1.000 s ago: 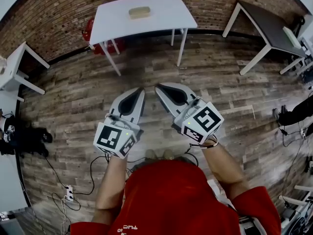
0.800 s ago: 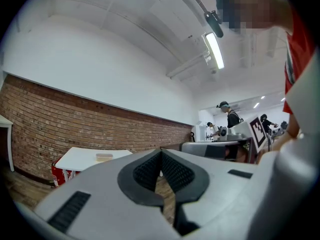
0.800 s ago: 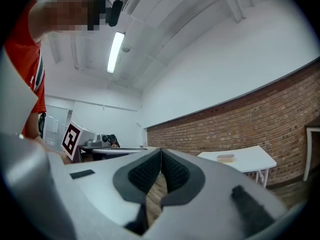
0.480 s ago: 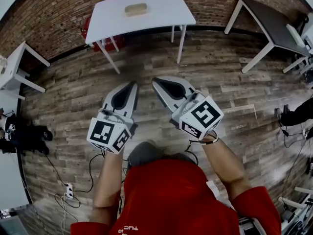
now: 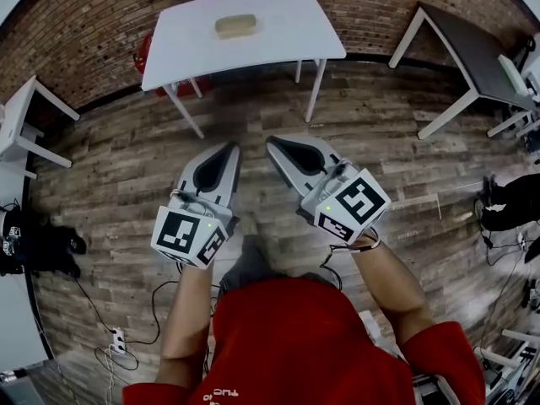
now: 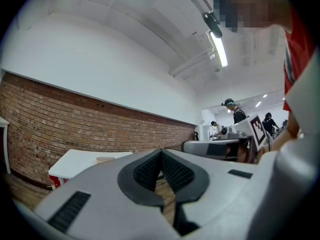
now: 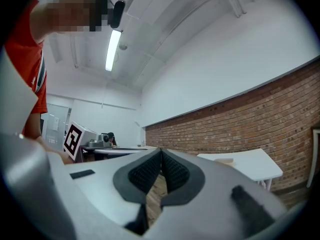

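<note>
Both grippers are held at chest height over a wooden plank floor, side by side. My left gripper [image 5: 233,145] [image 6: 160,153] is shut and holds nothing. My right gripper [image 5: 271,142] [image 7: 160,152] is also shut and empty. Ahead stands a white table [image 5: 278,28] [image 6: 75,160] [image 7: 252,164] against a brick wall. On it lies a small tan block [image 5: 235,25] [image 6: 104,159] [image 7: 225,160]. Neither gripper touches the table; it is well ahead of both.
A dark table [image 5: 469,45] stands at the right, a white table [image 5: 18,121] at the left. A red object [image 5: 143,57] sits under the white table's far side. Cables and a power strip [image 5: 118,341] lie on the floor behind. Other people stand far off [image 6: 235,115].
The white table sits slightly differently in the head view, as the person has shifted a little. Both grippers remain shut and keep their side-by-side pose.
</note>
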Available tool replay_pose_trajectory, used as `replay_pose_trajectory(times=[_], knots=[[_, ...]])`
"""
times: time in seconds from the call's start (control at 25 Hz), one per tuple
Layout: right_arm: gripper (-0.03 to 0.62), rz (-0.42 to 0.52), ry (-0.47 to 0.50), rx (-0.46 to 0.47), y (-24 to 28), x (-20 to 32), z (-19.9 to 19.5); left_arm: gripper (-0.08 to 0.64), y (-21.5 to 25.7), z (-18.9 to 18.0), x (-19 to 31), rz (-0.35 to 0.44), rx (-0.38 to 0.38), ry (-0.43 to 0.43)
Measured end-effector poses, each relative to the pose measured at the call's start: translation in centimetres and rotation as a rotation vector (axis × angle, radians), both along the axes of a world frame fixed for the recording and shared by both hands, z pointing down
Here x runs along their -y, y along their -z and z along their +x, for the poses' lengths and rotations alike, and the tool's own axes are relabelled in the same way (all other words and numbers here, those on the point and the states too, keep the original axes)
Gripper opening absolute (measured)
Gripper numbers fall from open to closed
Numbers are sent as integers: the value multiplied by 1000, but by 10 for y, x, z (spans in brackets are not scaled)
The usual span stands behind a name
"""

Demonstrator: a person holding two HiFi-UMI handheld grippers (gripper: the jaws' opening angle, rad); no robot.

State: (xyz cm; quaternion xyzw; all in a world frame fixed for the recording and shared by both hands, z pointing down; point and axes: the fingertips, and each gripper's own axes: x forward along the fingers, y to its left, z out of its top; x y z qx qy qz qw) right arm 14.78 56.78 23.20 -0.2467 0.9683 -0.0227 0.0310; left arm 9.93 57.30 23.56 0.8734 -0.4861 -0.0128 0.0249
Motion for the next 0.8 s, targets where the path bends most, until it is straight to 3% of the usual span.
replay_pose_trajectory(times=[0.44,0.8], knots=[[31,17,-65,11,10,163,-87,12,7,-94,170,41,34,-32],[31,-12,-110,-20,-3,256,-122,12,1,-137,261,16,24,-60]])
